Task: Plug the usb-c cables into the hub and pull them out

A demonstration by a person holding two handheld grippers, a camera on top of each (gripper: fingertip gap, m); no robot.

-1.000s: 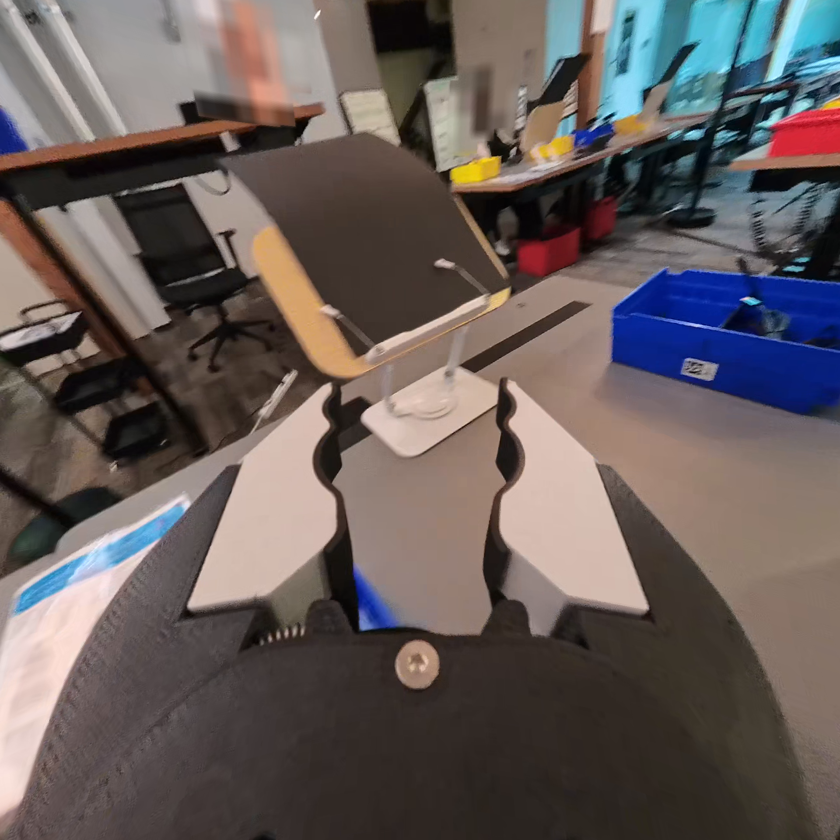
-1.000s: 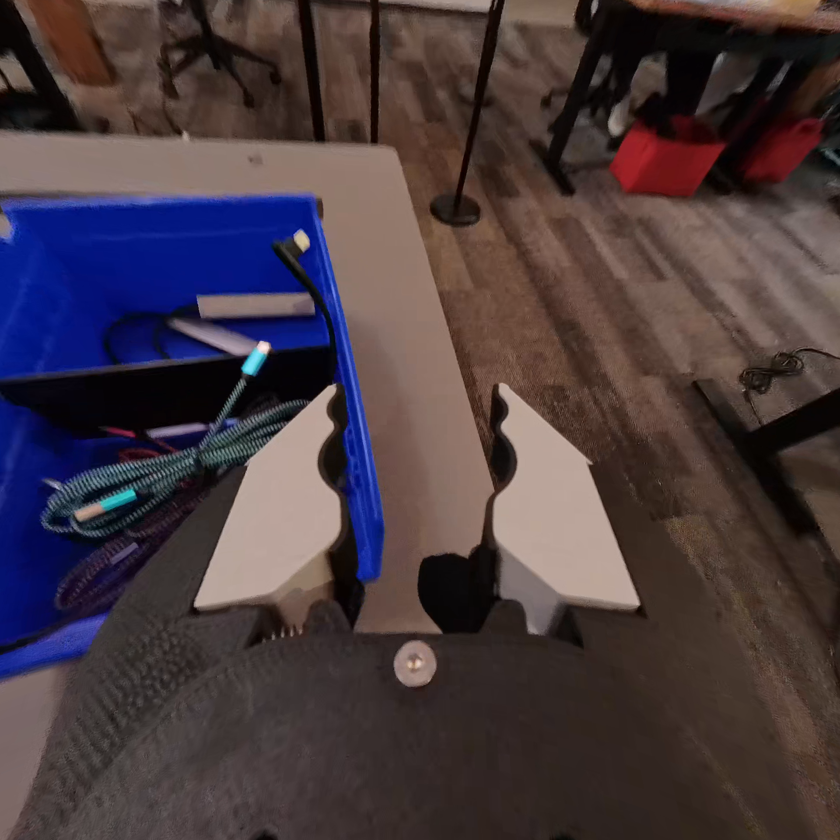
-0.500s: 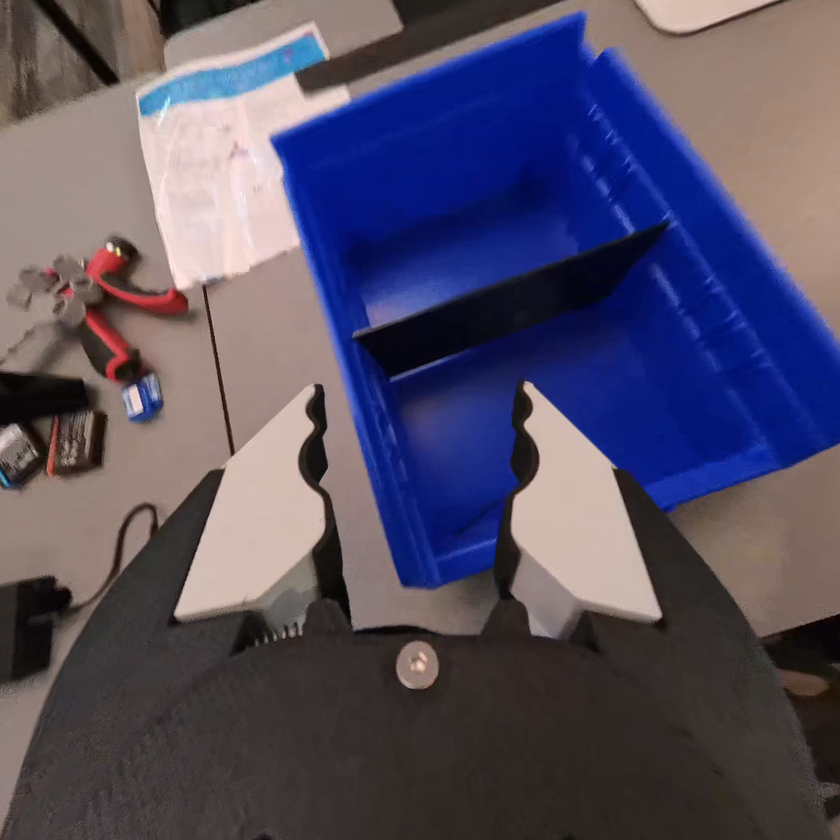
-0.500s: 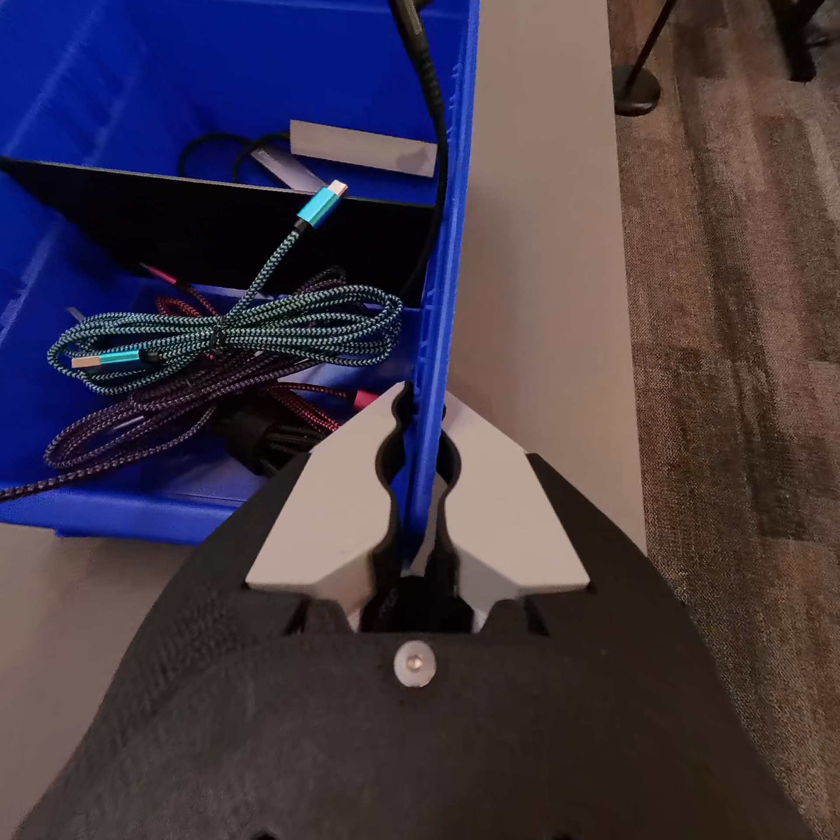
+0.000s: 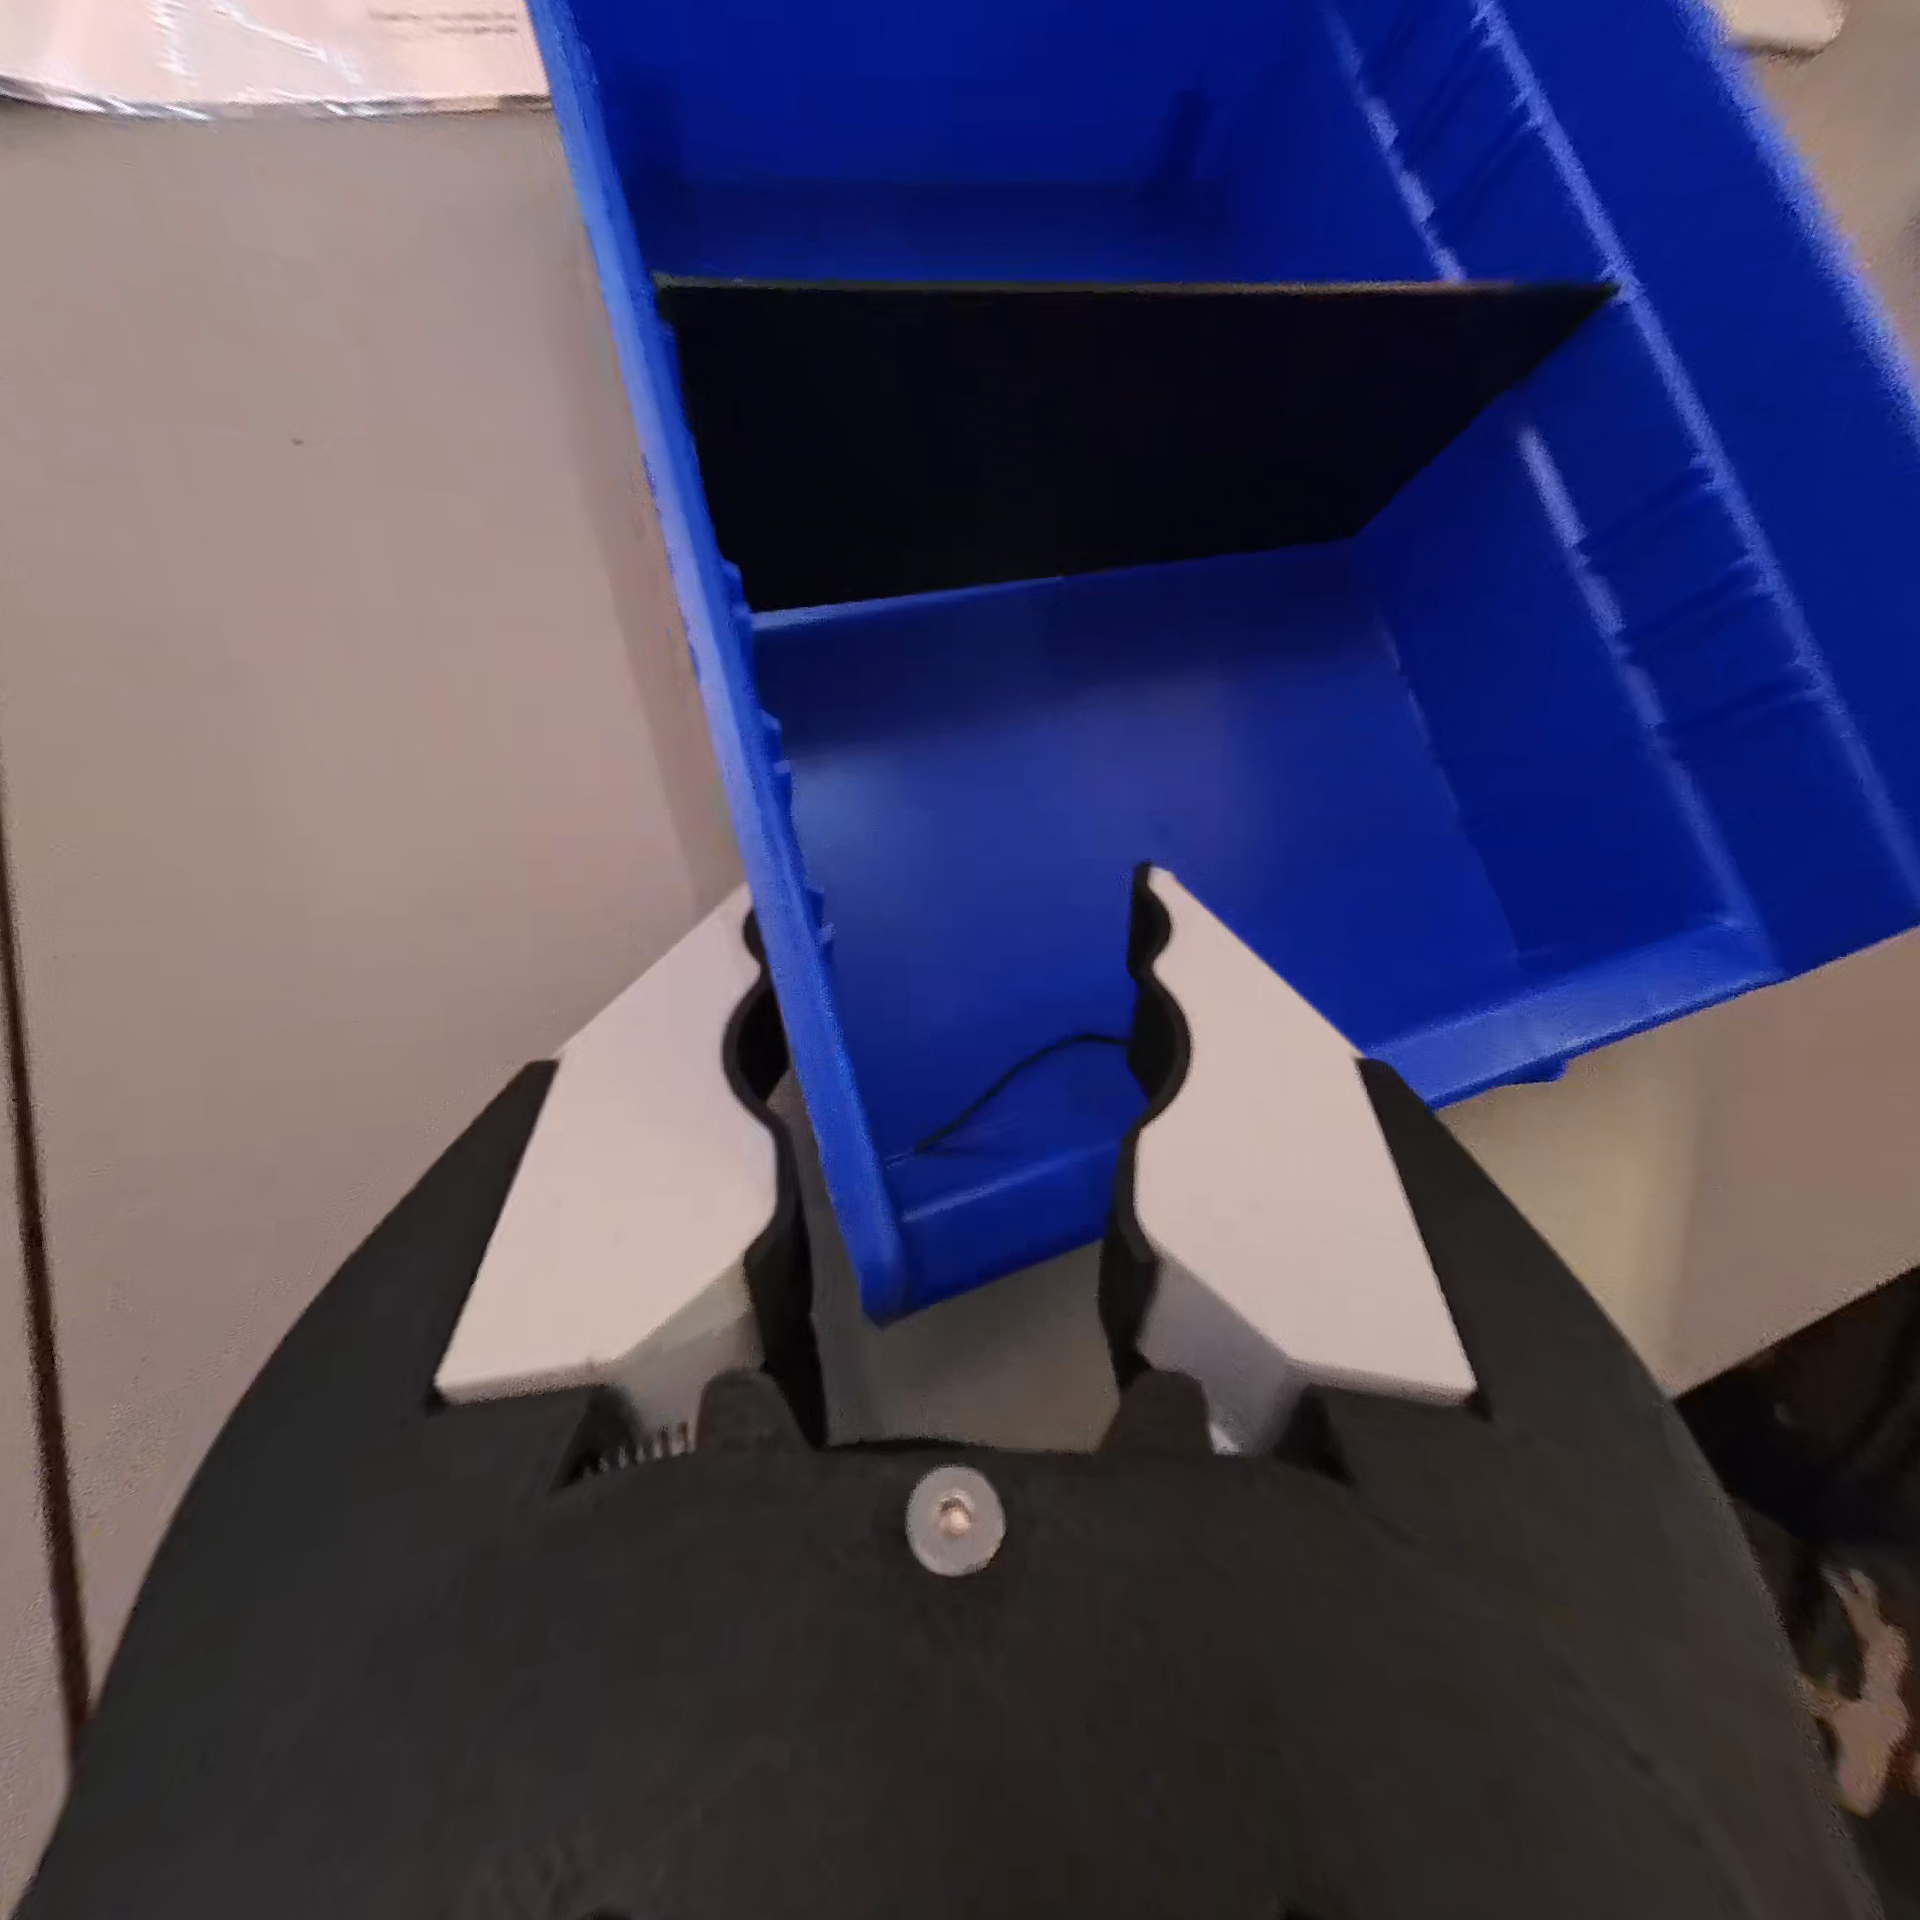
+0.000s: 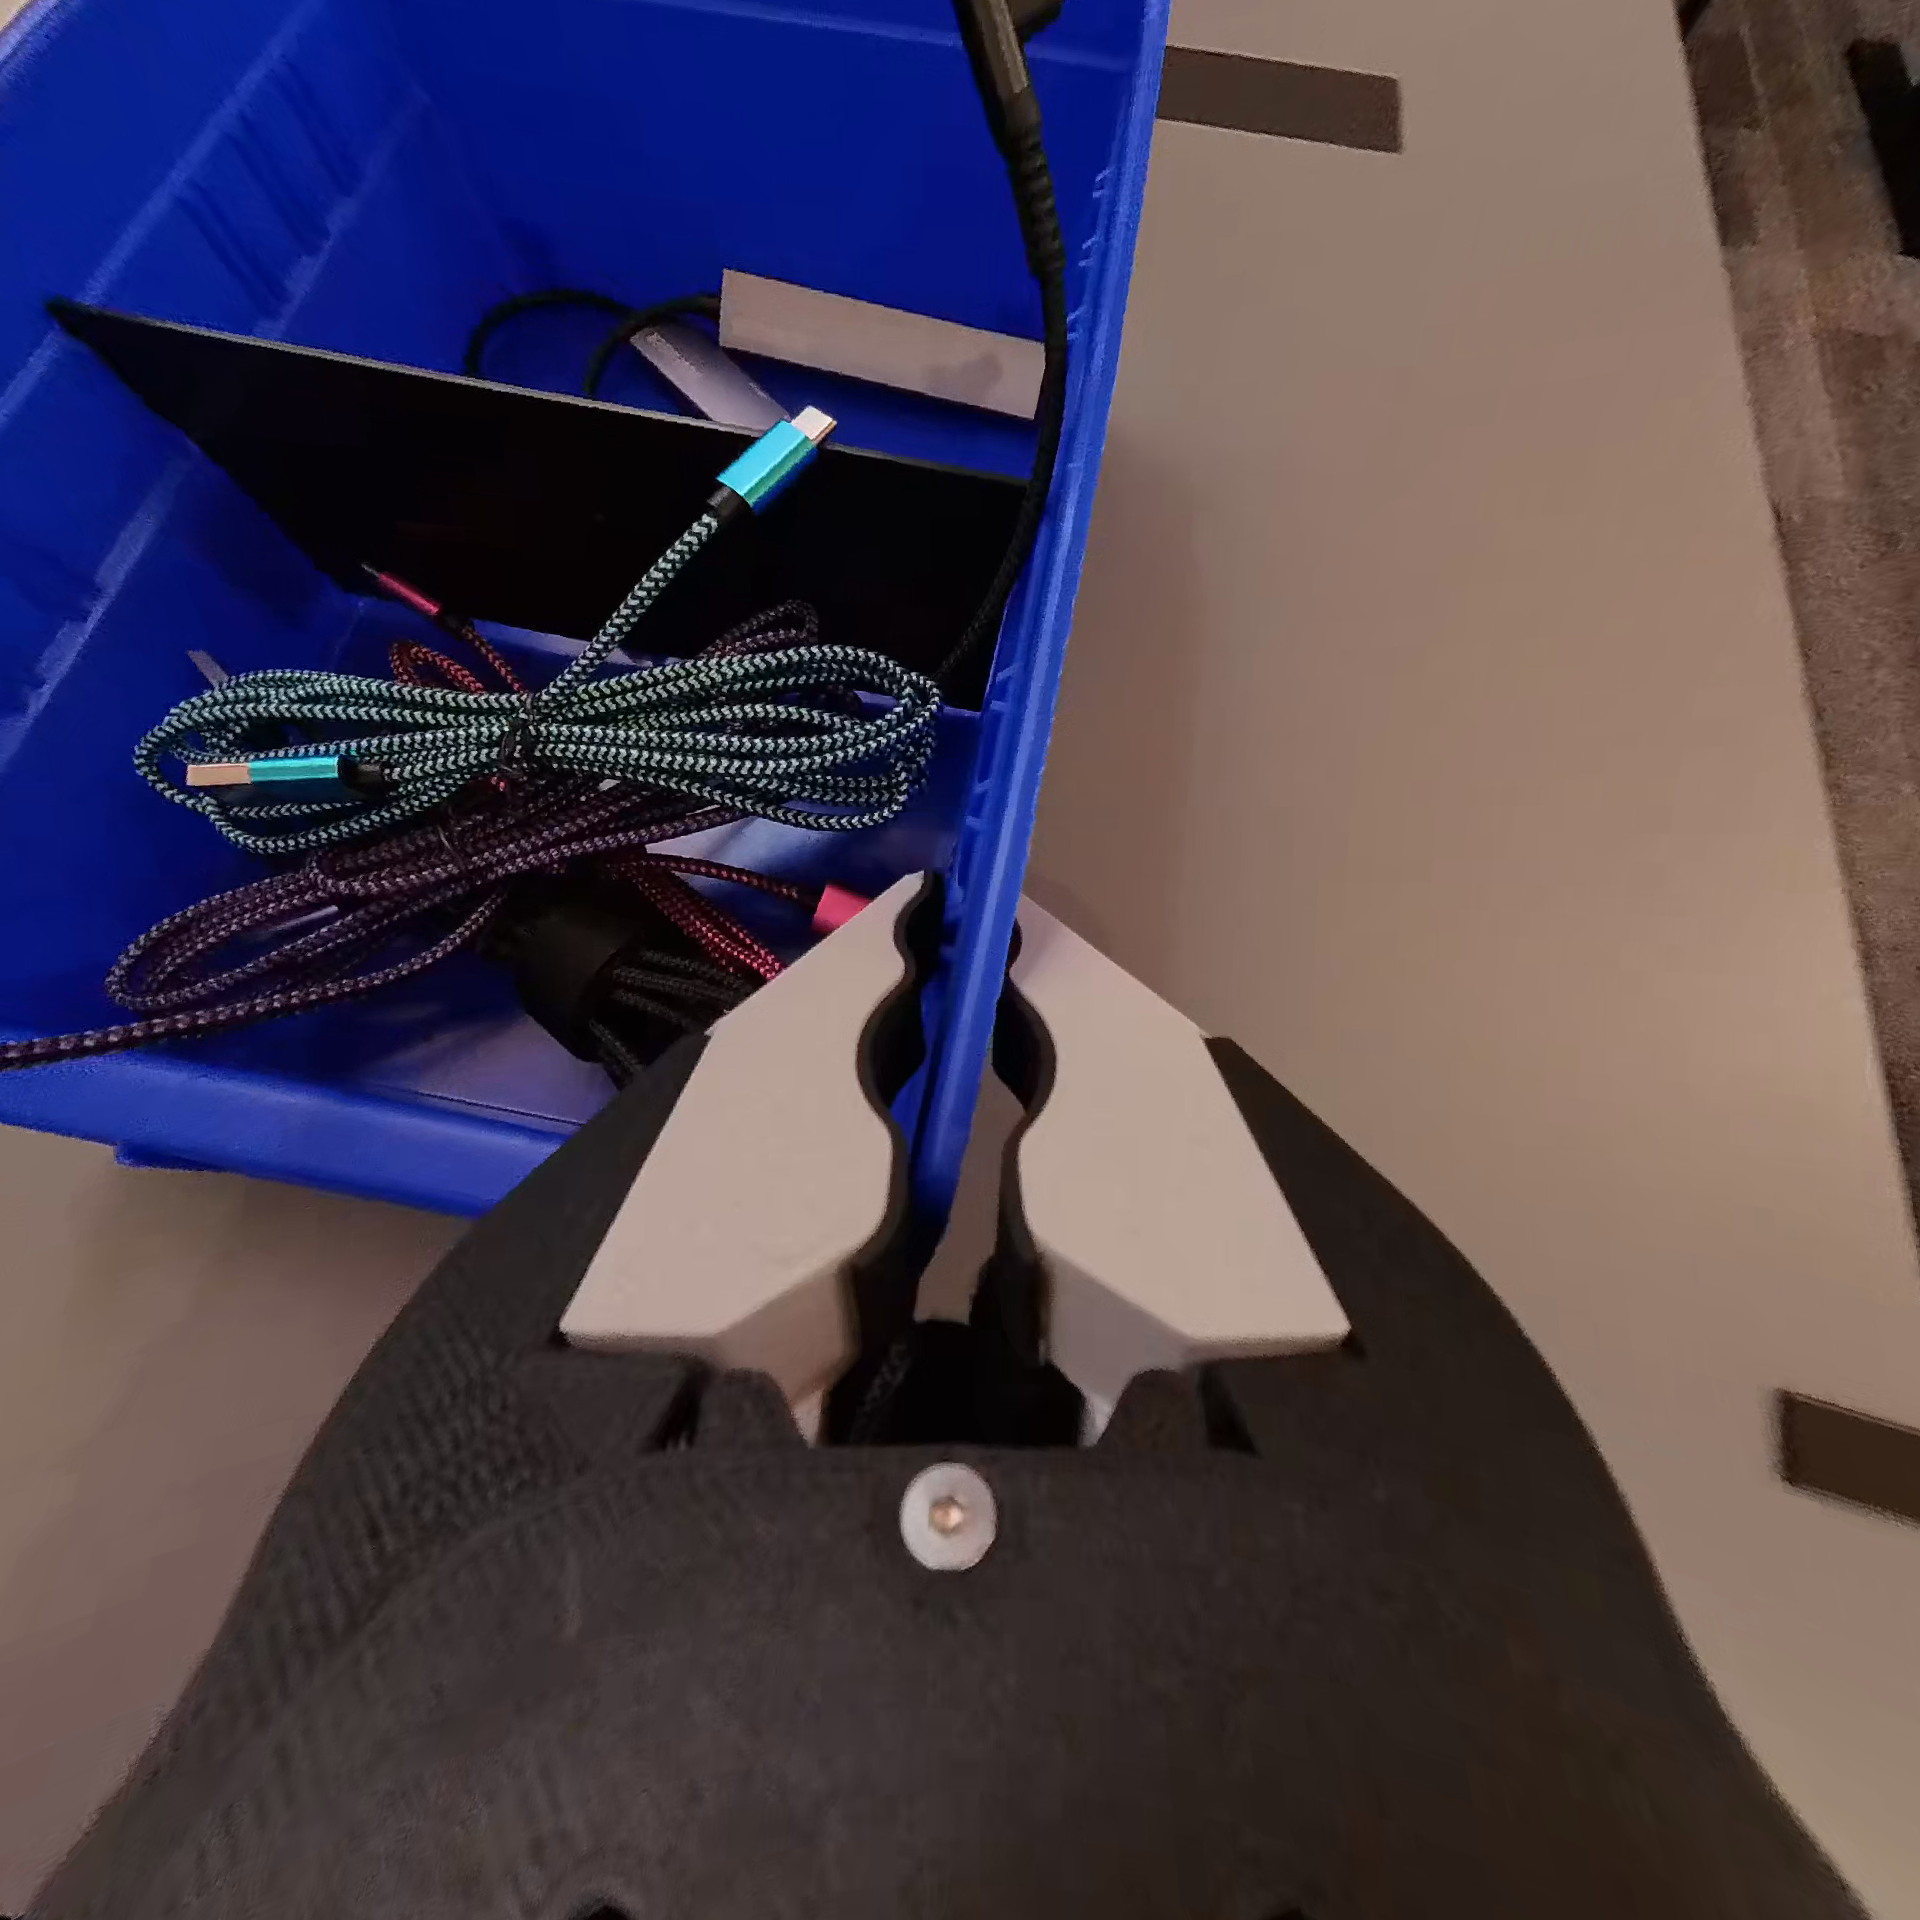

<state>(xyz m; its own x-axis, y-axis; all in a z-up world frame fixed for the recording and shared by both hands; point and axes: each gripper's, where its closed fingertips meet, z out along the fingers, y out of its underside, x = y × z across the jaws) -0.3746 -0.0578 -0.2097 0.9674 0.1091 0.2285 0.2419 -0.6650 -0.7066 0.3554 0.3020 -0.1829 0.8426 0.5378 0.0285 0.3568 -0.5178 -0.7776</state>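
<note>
In the right wrist view a blue bin [image 6: 1081, 520] with a black divider holds a coiled teal braided cable [image 6: 540, 727] whose USB-C plug [image 6: 774, 462] sticks up, a purple cable [image 6: 312, 914], a red cable [image 6: 707, 904] and a black bundle [image 6: 613, 987]. A grey hub [image 6: 883, 338] lies behind the divider. A black cable [image 6: 1044, 260] hangs over the right wall. My right gripper [image 6: 966, 914] is shut on that wall. In the left wrist view my left gripper [image 5: 945, 894] is open and straddles the left wall of a second, empty blue bin [image 5: 707, 582].
The empty bin has a black divider [image 5: 1039, 447]. A white printed sheet [image 5: 260, 52] lies on the grey table [image 5: 312, 623] beyond it. The table edge [image 5: 1766, 1299] is close on the right. Black tape strips [image 6: 1278, 99] mark the table; wood floor [image 6: 1849, 312] lies to its right. My right fingertips sit around 80 centimetres from my left ones.
My left gripper swung down from the stand to the empty bin and moved in over its left wall. My right gripper closed on the cable bin's wall and stays shut.
</note>
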